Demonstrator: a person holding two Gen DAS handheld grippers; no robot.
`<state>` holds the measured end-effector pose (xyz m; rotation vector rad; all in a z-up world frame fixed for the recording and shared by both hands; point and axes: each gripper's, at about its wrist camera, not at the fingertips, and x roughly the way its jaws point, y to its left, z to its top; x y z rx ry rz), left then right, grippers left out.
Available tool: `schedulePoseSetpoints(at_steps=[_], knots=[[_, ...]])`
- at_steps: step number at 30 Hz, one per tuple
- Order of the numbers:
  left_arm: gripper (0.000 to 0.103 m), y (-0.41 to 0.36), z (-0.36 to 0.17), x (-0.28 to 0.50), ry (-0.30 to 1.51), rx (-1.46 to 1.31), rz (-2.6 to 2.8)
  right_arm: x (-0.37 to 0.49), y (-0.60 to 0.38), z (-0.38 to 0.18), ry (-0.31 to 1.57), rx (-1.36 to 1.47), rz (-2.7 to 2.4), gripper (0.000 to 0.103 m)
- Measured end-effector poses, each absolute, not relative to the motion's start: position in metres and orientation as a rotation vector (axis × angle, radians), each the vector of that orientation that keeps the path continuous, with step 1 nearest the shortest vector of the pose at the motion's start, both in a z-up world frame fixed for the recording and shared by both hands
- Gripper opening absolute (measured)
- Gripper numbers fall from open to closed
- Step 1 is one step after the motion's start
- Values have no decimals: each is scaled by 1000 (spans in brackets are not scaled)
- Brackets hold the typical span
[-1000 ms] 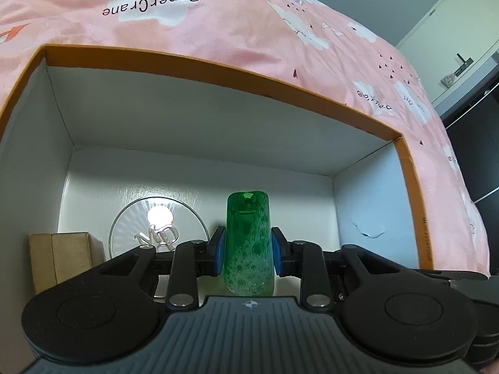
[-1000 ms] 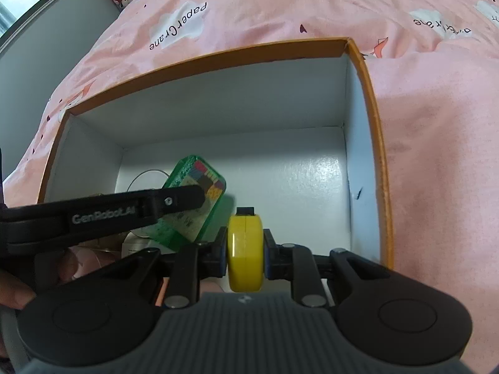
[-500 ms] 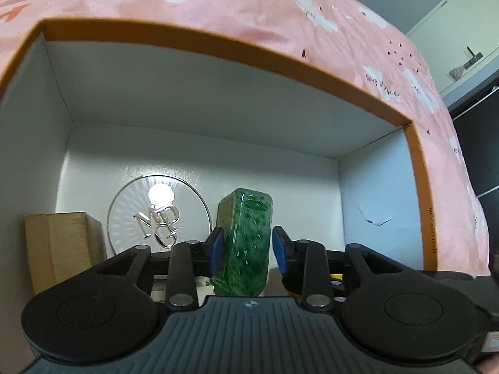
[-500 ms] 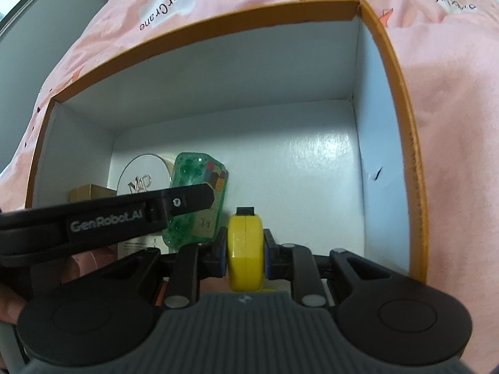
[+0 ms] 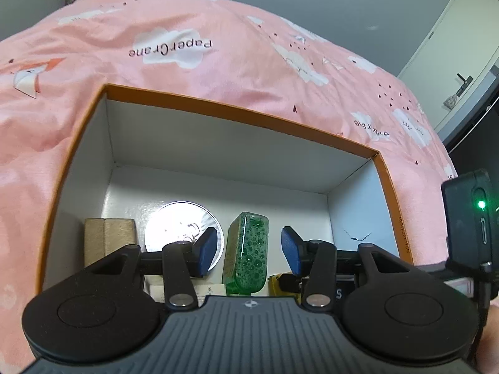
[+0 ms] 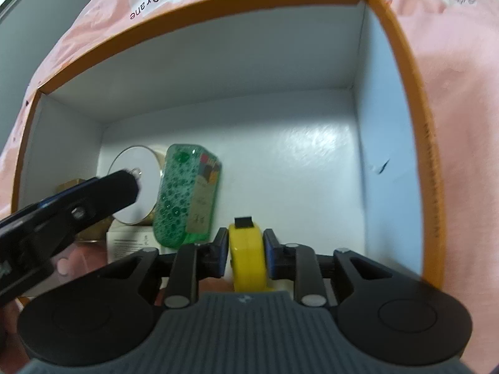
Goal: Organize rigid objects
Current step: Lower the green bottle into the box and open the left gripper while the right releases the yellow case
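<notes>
1. Since the left gripper [image 5: 248, 251] let go a moment ago, the green case [image 5: 248, 252] now stands on edge in the box [image 5: 237, 113], beside the round tin [image 6: 134, 184] – that item looks placed.
2. L fingers [image 5: 204, 251] wide apart, touching nothing; case sits between them, clear of both.
3. Right gripper [image 6: 246, 249]: fingers narrow, clamped on the yellow tape measure [image 6: 248, 257], low inside the box nr front – prob next to set down.
</notes>
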<state>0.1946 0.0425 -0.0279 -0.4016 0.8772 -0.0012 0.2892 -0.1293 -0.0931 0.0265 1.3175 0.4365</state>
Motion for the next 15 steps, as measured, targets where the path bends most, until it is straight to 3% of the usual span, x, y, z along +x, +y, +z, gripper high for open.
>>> schedulePoseSetpoints(at_steps=[15], knots=[[53, 28, 10, 146, 690, -360, -1, 267, -138, -45, 1115, -155, 398, 29]])
